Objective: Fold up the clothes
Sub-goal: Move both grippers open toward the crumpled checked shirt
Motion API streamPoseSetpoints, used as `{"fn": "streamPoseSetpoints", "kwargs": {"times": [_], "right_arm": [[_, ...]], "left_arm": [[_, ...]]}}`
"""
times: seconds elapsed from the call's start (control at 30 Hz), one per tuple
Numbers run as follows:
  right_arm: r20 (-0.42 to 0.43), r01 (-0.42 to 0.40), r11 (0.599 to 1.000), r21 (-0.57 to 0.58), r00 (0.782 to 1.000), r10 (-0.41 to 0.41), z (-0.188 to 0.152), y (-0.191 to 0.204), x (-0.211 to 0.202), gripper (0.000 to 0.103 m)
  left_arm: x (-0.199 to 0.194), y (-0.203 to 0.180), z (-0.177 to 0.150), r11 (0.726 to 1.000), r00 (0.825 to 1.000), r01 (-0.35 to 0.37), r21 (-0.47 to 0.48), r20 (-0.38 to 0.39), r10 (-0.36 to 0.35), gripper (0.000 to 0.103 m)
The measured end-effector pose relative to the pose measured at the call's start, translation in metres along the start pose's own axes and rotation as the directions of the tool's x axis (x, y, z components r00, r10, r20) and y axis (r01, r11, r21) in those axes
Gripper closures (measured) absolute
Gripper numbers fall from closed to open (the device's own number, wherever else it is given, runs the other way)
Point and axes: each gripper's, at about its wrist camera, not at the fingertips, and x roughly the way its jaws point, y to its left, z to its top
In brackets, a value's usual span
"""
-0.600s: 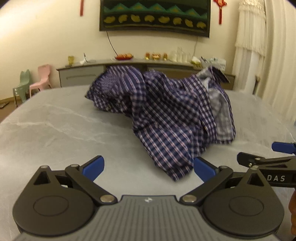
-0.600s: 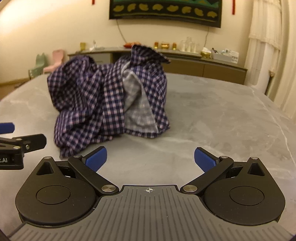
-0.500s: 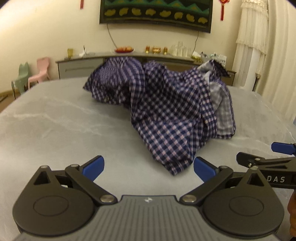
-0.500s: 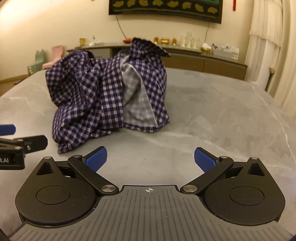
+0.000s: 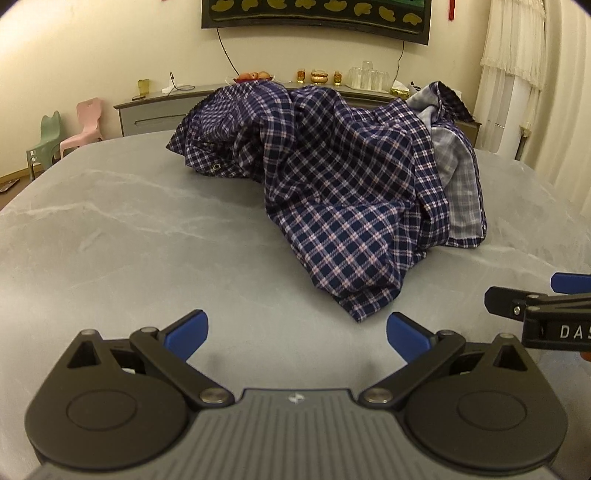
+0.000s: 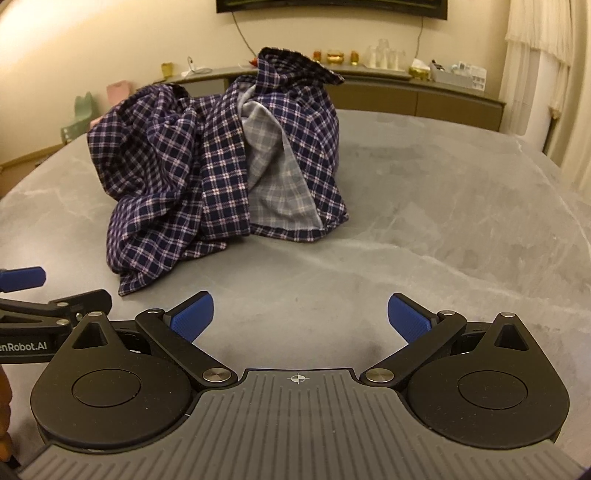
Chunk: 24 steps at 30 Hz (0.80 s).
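1. Shirt (image 5: 343,192), navy plaid, is lying crumpled in a heap on the grey bench (image 5: 110,236), its pale lining showing.
2. Left claw (image 5: 297,332) is hovering just short of the nearest hem, fingers spread wide, holding nothing.
3. Right claw (image 6: 300,317) is hovering beside it, equally wide, gripping nothing.

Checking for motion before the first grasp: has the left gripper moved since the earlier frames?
Yes. The left gripper has come forward toward the plaid shirt: the shirt's near corner and the sideboard loom larger, and the wall hanging has slid up out of frame.
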Motion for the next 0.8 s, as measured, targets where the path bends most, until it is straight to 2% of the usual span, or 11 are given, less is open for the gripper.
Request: {"fn": "streamPoseSetpoints", "kwargs": {"times": [0.17,0.33,0.63,0.73,0.77,0.8], "right_arm": [[-0.023,-0.006,1.000,-0.004,1.000,0.006,0.000,-0.001,0.004,0.005],[-0.040,-0.010,1.000,-0.004,0.999,0.009,-0.001,-0.002,0.007,0.005],[-0.020,-0.012,1.000,-0.001,1.000,0.012,0.000,-0.005,0.004,0.010],[-0.008,-0.005,1.000,-0.012,1.000,0.005,0.000,-0.004,0.003,0.019],[-0.002,-0.009,1.000,-0.014,1.000,0.009,0.001,-0.005,0.002,0.024],[0.004,-0.017,1.000,-0.010,1.000,0.017,0.001,-0.005,0.001,0.031]], "left_arm": [[0.000,0.002,0.005,0.999,0.999,0.027,0.030,-0.048,-0.026,0.000],[0.005,0.000,0.008,0.998,0.997,0.046,0.037,-0.064,-0.044,0.000],[0.011,-0.003,0.016,0.994,0.993,0.081,0.068,-0.089,-0.075,0.000],[0.009,-0.003,0.018,0.993,0.992,0.099,0.068,-0.084,-0.093,0.001],[0.008,-0.003,0.018,0.992,0.992,0.103,0.067,-0.081,-0.098,0.004],[0.007,-0.003,0.019,0.991,0.991,0.115,0.068,-0.080,-0.110,0.013]]}}
